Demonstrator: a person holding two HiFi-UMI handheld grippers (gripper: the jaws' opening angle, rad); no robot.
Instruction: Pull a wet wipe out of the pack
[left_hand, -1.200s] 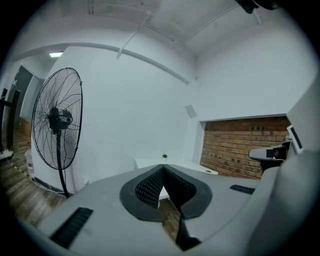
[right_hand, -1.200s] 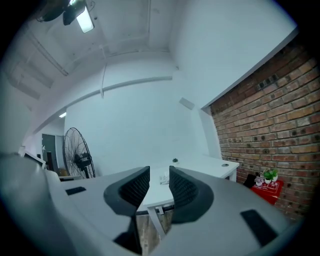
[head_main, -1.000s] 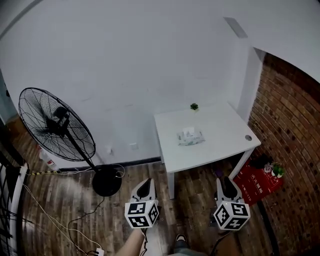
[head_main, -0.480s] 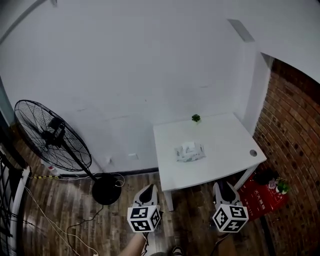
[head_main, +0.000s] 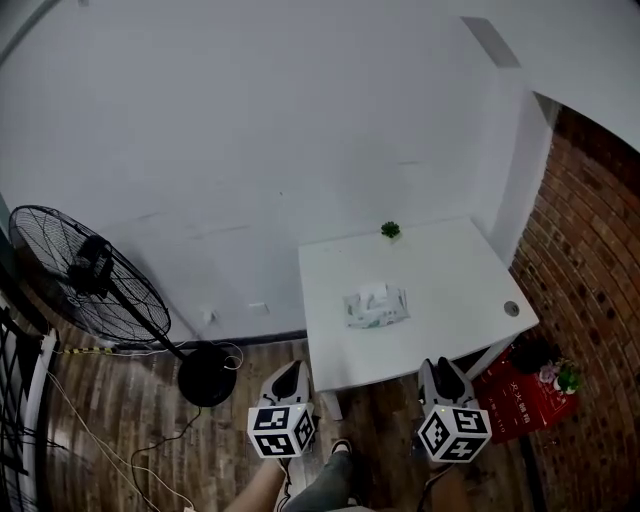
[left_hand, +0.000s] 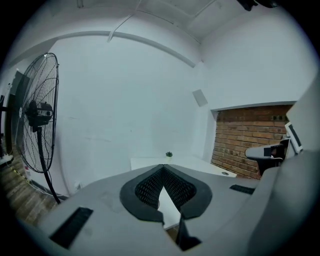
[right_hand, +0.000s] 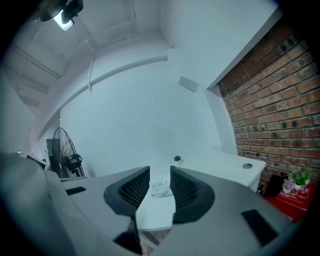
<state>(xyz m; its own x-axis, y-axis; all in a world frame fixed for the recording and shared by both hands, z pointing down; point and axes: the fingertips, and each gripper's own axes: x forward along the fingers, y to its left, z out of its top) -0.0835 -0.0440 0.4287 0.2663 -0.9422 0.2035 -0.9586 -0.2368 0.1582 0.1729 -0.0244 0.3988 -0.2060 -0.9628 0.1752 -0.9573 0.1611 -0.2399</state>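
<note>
The wet wipe pack (head_main: 376, 305) lies flat near the middle of a white table (head_main: 450, 270), with a white wipe tuft standing at its top. Both grippers hang in front of the table's near edge, well short of the pack. My left gripper (head_main: 291, 366) is at the table's front left corner; its jaws meet at the tips with nothing between them (left_hand: 163, 166). My right gripper (head_main: 441, 362) is near the front right, jaws apart and empty (right_hand: 159, 168). Past that gap, the right gripper view shows the pack (right_hand: 161, 188) far off.
A tiny potted plant (head_main: 390, 230) stands at the table's back edge, and a cable hole (head_main: 512, 309) is near its right side. A black pedestal fan (head_main: 85, 285) stands left, with cables on the wood floor. A brick wall (head_main: 590, 250) and red box (head_main: 520, 390) are at the right.
The view has closed in on the table: it sits nearer both grippers now and the fan has slid leftward. The grippers keep their pose. The pack has not moved.
</note>
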